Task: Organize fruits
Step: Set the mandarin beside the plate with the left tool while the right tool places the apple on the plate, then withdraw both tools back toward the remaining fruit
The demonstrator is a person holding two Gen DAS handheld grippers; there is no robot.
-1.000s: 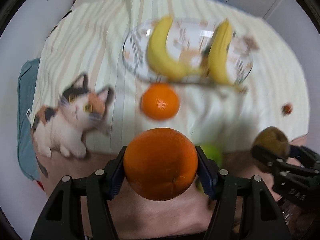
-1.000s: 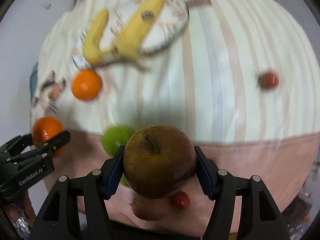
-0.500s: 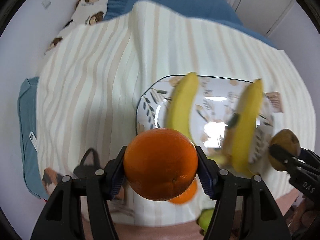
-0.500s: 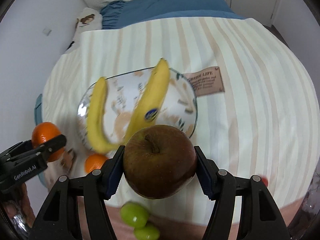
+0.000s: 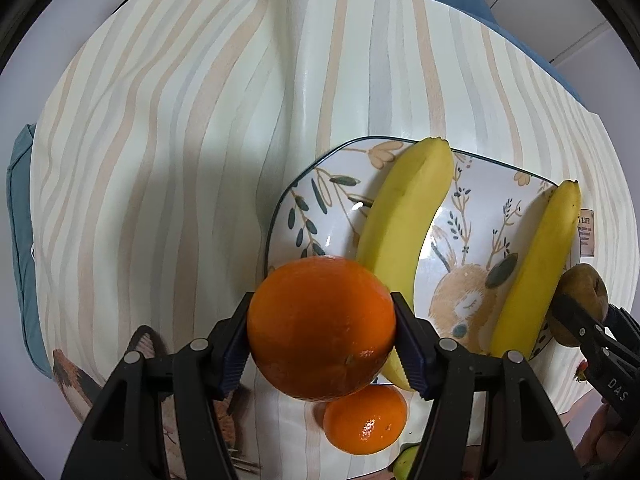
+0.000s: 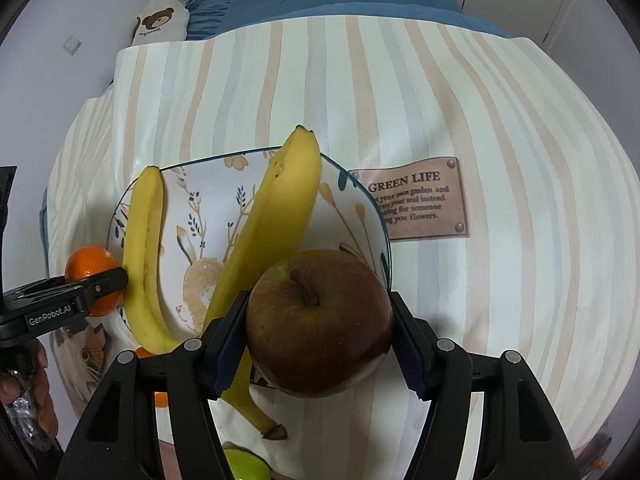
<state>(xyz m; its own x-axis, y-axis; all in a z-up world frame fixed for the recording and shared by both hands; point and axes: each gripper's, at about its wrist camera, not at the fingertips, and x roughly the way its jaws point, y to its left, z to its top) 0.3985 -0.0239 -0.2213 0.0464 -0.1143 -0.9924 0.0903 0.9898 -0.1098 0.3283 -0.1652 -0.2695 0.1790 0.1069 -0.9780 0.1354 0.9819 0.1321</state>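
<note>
Left wrist: orange [image 5: 320, 326] between jaws

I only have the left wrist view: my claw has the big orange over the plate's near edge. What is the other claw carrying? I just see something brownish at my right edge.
Observer: The right claw is shut on a dark red apple, stem up.
Operator: Is the apple over the plate?
Observer: It hangs over the plate's near right rim, beside the longer banana.
Operator: Anything past the plate on that side?
Observer: A printed brown label reading GREEN LIFE lies on the striped cloth, right of the plate.
</note>
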